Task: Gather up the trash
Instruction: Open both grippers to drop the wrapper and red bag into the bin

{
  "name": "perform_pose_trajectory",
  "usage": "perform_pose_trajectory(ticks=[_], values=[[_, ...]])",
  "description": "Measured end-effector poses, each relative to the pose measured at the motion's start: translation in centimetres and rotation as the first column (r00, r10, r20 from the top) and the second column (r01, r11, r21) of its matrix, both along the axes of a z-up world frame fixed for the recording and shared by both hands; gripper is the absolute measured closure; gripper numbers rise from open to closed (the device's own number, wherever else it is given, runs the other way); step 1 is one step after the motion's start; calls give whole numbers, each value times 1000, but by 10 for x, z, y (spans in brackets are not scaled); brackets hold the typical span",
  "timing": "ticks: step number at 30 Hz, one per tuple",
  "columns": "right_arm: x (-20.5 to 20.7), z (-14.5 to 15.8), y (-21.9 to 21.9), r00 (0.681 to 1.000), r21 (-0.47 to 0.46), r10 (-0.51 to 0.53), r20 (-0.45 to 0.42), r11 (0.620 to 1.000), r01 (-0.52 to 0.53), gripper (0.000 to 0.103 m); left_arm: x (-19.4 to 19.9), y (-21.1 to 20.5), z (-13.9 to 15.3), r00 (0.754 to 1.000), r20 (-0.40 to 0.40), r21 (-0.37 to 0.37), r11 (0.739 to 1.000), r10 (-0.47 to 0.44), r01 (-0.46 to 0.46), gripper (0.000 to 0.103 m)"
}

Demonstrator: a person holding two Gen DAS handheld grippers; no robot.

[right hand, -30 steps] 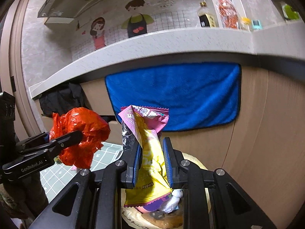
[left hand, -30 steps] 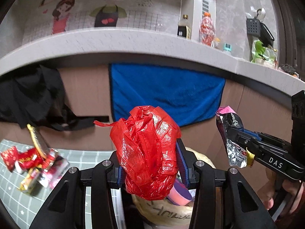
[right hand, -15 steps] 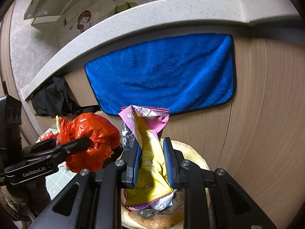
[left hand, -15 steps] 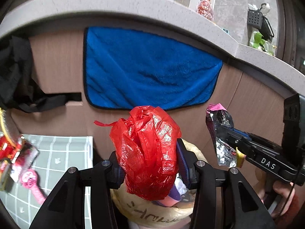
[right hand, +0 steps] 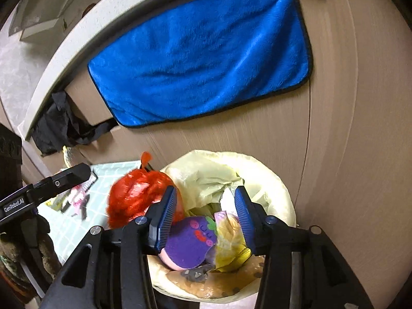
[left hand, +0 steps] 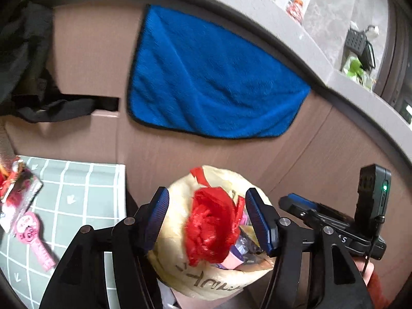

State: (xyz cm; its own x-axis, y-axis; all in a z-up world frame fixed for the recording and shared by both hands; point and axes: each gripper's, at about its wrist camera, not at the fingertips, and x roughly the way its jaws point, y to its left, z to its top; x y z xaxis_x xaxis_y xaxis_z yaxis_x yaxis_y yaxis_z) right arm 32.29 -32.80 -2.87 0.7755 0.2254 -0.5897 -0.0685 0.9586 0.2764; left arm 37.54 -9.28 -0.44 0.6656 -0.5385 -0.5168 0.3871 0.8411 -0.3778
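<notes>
The left gripper (left hand: 207, 220) hangs just above a round bin lined with a pale yellow plastic bag (left hand: 180, 278), its blue-padded jaws opening, with a crumpled red plastic bag (left hand: 211, 229) between them but no longer pressed by either pad. The red bag is blurred and looks to be dropping onto the heap in the bin. The right gripper (right hand: 206, 219) is poised over the same bin (right hand: 278, 180), its jaws also opening; a yellow and pink snack wrapper (right hand: 230, 239) lies below and between them, touching neither pad as far as can be seen.

The step in hand appears to be the drop: both pieces of trash are being let go into the bin at once. The next move likely calls for lifting both grippers clear, jaws spread, and turning toward the green gridded mat (left hand: 85, 193) beside the bin, where more litter waits: a pink toy-like stick (left hand: 32, 234) and some red wrappers (left hand: 15, 190) at the mat's far edge.

The bin is already fairly full. Inside it sit a purple round cartoon-faced packet (right hand: 190, 242), a brown spotted piece (right hand: 206, 283) at the near rim, and crumpled liner folds toward the back. A blue towel (left hand: 211, 82) hangs on the wooden panel behind.
</notes>
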Motion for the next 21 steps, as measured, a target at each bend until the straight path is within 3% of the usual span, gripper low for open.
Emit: perform_pose_trajectory(ticks=[8, 15, 21], values=[[-14, 32, 19, 998, -28, -11, 70, 1000, 13, 57, -16, 67, 8, 987, 47, 16, 988, 155, -156, 41], [-26, 64, 69, 986, -79, 23, 165, 997, -10, 57, -44, 141, 21, 950, 138, 43, 957, 279, -287, 41], [-21, 75, 127, 977, -102, 105, 186, 991, -87, 57, -56, 212, 23, 917, 140, 39, 923, 374, -382, 41]])
